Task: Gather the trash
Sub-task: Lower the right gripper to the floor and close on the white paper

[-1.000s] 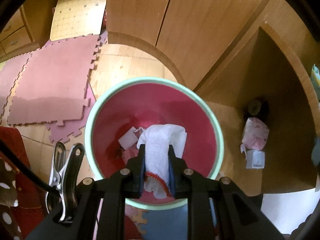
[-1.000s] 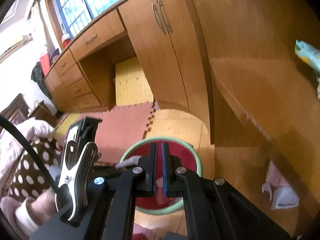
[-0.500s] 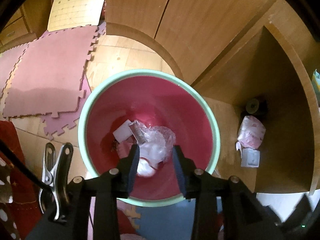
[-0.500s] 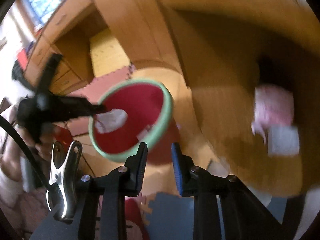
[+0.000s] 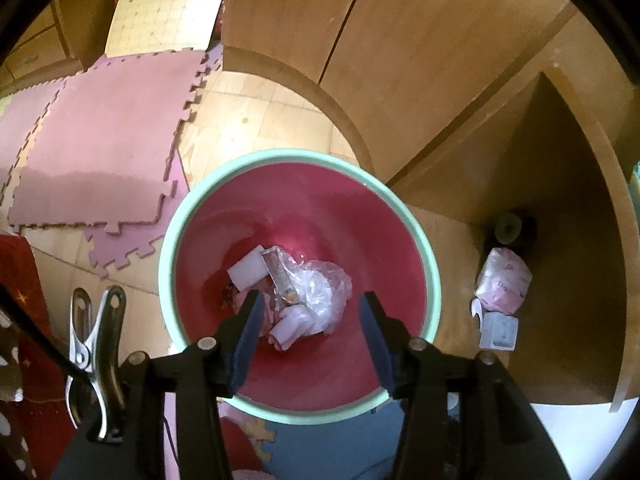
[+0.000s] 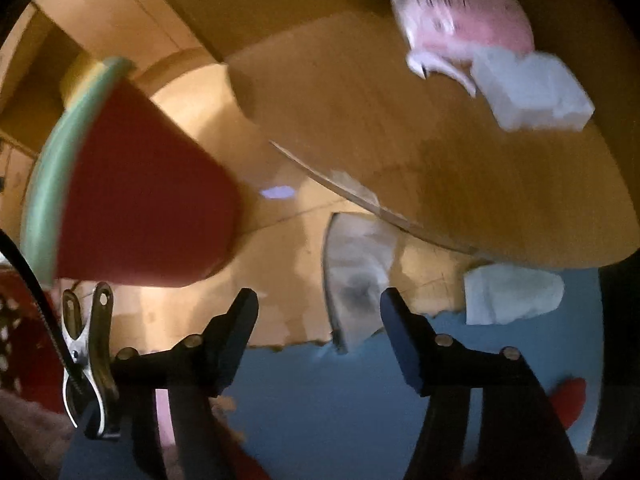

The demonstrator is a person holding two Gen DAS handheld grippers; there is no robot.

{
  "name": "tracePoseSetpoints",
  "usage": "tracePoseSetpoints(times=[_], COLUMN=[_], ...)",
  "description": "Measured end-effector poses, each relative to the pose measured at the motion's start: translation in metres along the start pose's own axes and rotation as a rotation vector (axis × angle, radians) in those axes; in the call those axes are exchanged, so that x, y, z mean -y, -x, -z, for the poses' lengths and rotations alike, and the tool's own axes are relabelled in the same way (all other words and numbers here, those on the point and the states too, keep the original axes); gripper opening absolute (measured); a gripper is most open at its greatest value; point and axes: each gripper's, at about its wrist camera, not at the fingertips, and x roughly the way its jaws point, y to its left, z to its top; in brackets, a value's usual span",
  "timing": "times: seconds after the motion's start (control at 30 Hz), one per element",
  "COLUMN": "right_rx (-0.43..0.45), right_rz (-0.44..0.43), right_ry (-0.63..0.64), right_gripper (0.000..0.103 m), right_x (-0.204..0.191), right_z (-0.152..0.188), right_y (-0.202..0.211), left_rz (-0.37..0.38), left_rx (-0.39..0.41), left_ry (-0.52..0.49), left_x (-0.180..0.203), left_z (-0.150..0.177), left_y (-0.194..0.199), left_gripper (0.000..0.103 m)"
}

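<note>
Left gripper (image 5: 310,322) jaws, just widening, stand apart and empty over the bin (image 5: 430,276); right gripper (image 6: 318,306) jaws likewise, around a blurred wrapper (image 6: 356,276), lower centre.

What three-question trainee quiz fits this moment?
1. True or false: the left gripper holds a tissue.
2. The bin has a red wall and a rim of which colour?
3. What lies ahead between the right gripper's fingers? A) a crumpled wrapper on the floor B) a bottle C) nothing

Key: 1 false, its jaws have just been opening and nothing is between them; the trash lies in the bin. 2 green. 3 A.
</note>
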Motion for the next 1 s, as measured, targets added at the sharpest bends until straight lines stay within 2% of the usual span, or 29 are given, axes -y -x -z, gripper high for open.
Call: tracePoseSetpoints(times=[0.23, 0.57, 0.6, 0.63, 0.73, 0.83, 1.0], right_rx=[-0.088, -0.166, -0.175, -0.181, -0.192, -0.186, -0.171], right_rz=[0.068, 0.131, 0.130, 0.134, 0.128, 0.114, 0.065], right_ry=[0.035, 0.049, 0.049, 0.049, 0.059, 0.106, 0.167], right_gripper=[0.072, 0.072, 0.065, 0.051, 0.027, 0.019, 0.014], right_x=[0.007, 0.016, 0.016, 0.018, 0.021, 0.013, -0.009], right_z=[0.013, 0.015, 0.015, 0.016, 0.018, 0.020, 0.021], right_y=[-0.069, -0.110, -0.110, -0.111, -0.104, -0.085, -0.043], left_rz=[-0.009, -0.022, -0.022, -0.022, -0.020, -0.011, 0.018], left_rx=[-0.025, -0.056, -0.056, -0.055, -0.054, -0.055, -0.044], left_ry=[0.001, 0.004, 0.005, 0.004, 0.006, 0.020, 0.039], left_x=[0.002, 0.004, 0.004, 0.004, 0.004, 0.004, 0.001], left_z=[-0.007, -0.011, -0.010, -0.011, -0.011, -0.010, -0.010], left_y=[-0.017, -0.033, -0.034, -0.034, -0.034, -0.032, -0.022], left_gripper=[0.052, 0.052, 0.052, 0.052, 0.052, 0.052, 0.052])
